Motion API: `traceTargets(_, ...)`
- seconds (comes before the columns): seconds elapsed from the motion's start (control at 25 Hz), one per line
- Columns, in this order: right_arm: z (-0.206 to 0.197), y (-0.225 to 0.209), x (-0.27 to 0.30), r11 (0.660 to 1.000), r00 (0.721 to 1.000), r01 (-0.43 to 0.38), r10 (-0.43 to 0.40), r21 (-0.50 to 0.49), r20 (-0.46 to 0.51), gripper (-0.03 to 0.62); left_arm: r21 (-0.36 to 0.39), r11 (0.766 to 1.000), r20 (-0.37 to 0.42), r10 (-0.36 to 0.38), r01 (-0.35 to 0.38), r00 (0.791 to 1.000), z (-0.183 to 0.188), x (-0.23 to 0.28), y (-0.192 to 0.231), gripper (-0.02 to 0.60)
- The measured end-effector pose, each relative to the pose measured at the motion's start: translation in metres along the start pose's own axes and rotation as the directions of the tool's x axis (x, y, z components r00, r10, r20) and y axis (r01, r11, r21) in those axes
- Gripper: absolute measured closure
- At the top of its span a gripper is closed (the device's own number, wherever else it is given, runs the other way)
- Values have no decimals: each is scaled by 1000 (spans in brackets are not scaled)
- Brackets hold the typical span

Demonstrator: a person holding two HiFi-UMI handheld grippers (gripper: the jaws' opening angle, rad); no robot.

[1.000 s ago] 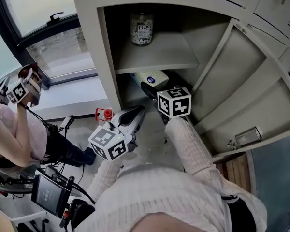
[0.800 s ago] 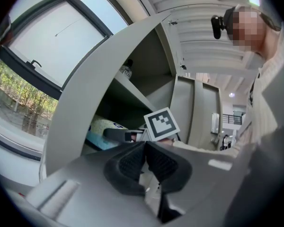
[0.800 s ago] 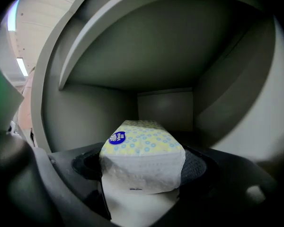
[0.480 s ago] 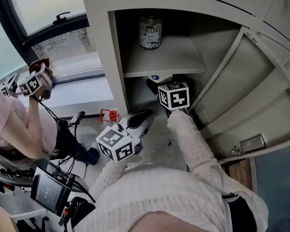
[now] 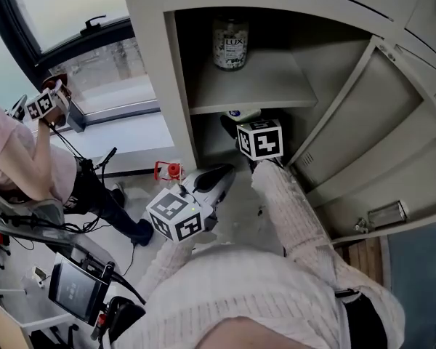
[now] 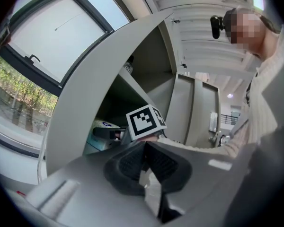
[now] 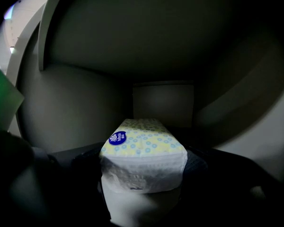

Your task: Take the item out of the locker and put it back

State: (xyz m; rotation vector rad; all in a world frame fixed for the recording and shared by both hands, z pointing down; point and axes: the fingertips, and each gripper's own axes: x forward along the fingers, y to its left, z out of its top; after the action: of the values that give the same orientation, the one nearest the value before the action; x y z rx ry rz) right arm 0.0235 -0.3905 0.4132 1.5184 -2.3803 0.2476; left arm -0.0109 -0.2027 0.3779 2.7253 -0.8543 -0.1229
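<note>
Right gripper view: the right claw (image 7: 143, 174) clamps a tissue pack (image 7: 141, 148) by its sides, deep in the locker's (image 5: 176, 93) lower compartment, under the shelf (image 5: 254, 86). The left claw (image 6: 145, 161) hangs closed and empty outside. Whichever way the pack travels, a level, centred path with a firm squeeze should best clear shelf and door (image 5: 363, 122)

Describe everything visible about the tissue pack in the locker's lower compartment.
The tissue pack is a soft rectangular block in thin, crinkled plastic wrap. Its top is pale yellow with small blue rings and a round dark-blue logo near one corner, and its white end faces the camera. It lies lengthwise, top up, in the dim lower compartment under the shelf. The right tool is closed on its two long sides. Whether its underside rests on the floor cannot be told.
</note>
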Motion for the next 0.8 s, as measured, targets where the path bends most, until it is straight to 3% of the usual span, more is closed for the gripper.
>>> traceTargets(0.8,2,4,-18,998,997,-29,25,57,67,112,-2,1000,-8,-12,12,1000,-3,-1,-6,574)
